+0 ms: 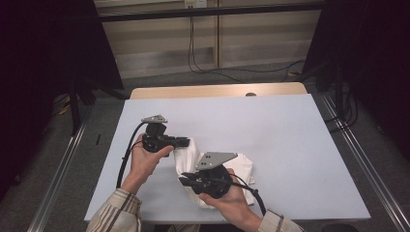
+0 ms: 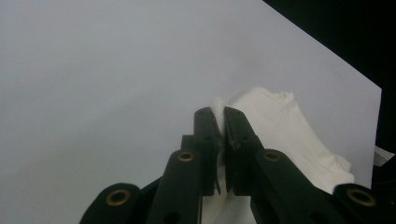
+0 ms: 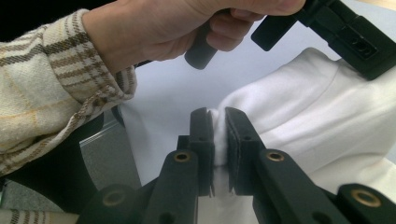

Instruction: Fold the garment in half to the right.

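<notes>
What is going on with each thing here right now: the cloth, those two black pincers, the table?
White cloth: bunched up, lifted at two spots.
Left gripper: shut on a fold of the cloth.
Right gripper: shut on another fold of it.
Table: covered by a pale sheet, bare around the cloth.
</notes>
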